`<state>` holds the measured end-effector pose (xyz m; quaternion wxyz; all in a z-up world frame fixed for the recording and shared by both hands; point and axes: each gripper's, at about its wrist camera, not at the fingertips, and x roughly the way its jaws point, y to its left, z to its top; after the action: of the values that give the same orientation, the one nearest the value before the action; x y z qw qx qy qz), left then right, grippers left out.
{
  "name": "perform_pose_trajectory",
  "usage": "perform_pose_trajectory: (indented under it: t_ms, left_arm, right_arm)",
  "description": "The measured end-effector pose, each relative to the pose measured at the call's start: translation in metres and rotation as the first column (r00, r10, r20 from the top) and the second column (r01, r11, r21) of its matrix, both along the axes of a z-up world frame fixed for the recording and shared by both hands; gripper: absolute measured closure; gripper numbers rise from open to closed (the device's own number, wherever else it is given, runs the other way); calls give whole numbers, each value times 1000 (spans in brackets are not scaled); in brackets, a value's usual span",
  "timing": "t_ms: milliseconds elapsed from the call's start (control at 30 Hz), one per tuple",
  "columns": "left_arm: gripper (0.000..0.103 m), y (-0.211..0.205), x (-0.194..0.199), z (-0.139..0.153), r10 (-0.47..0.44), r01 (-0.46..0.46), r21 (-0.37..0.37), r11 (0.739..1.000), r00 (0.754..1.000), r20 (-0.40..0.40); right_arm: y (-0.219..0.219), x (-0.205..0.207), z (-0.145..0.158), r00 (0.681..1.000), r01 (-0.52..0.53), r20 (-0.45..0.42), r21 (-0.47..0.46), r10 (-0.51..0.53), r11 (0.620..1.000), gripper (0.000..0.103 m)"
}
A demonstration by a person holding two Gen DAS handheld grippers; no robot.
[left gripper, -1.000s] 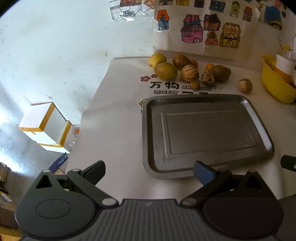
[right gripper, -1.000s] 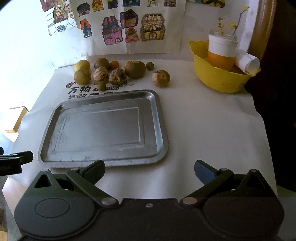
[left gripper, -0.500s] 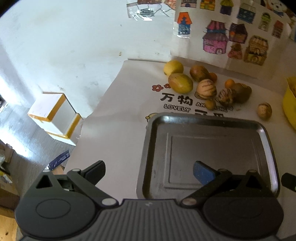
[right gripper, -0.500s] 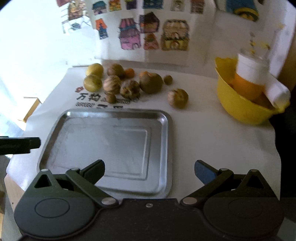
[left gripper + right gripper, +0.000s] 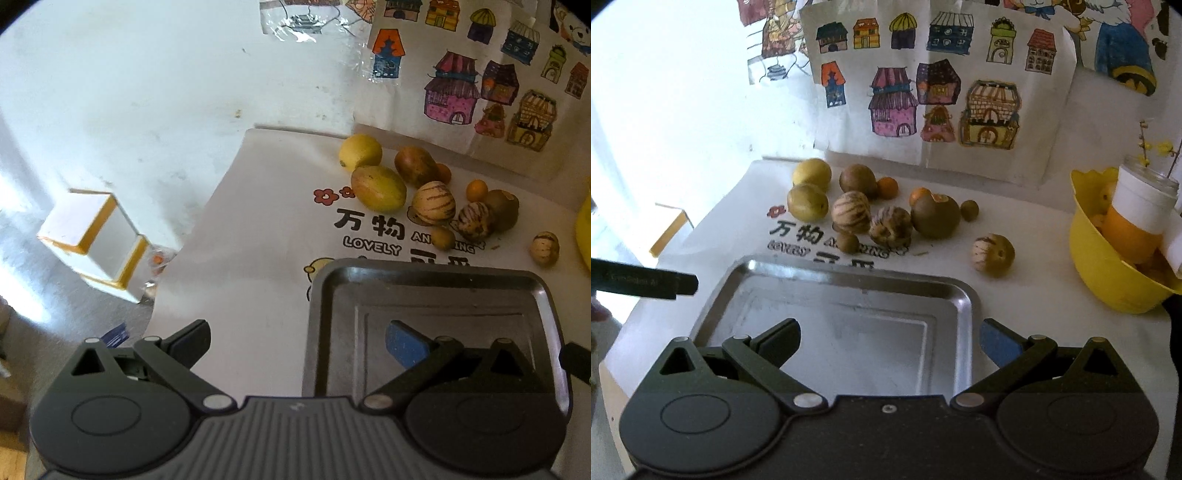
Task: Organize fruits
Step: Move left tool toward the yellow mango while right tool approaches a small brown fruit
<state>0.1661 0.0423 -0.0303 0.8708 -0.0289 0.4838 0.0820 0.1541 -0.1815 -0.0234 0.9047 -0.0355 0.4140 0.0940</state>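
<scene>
A: Fruits (image 5: 871,210) clustered on the white sheet (image 5: 266,221), just beyond the metal tray (image 5: 964,306). One striped fruit (image 5: 993,254) sits apart.

B: Grippers?

A: Left gripper (image 5: 297,341) and right gripper (image 5: 890,341) both over the tray's near edge, fingers spread, holding nothing.

A tray (image 5: 964,314) lies on the table (image 5: 1034,332), nearest the grippers. Behind it the fruits (image 5: 849,212) cluster, one fruit (image 5: 993,255) apart to their right. A bowl (image 5: 1108,284) stands further right, holding a cup (image 5: 1143,201).
</scene>
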Motion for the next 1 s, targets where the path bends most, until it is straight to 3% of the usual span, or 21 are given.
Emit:
perform_pose_trajectory:
  t_ms: [233,400,533,767,1000]
  left_arm:
    - [0,23,26,-17,-131,130,16,991,991,35]
    - [0,28,49,-25,-186,185,23,982,981,51]
    - [0,27,68,-31,-197,197,3,980,978,64]
    - [0,29,105,-49,-214,216,-34,976,975,68]
    - [0,35,133,-61,-148,159,-137,978,985,84]
  right_arm:
    - [28,10,-9,990,121,65,14,-122,993,1]
    - [44,22,-15,989,111,98,11,-111,994,1]
    - [48,38,-24,990,111,90,20,-113,994,1]
    - [52,75,-59,993,106,42,36,-107,994,14]
    - [65,95,-81,997,29,64,30,-31,999,21]
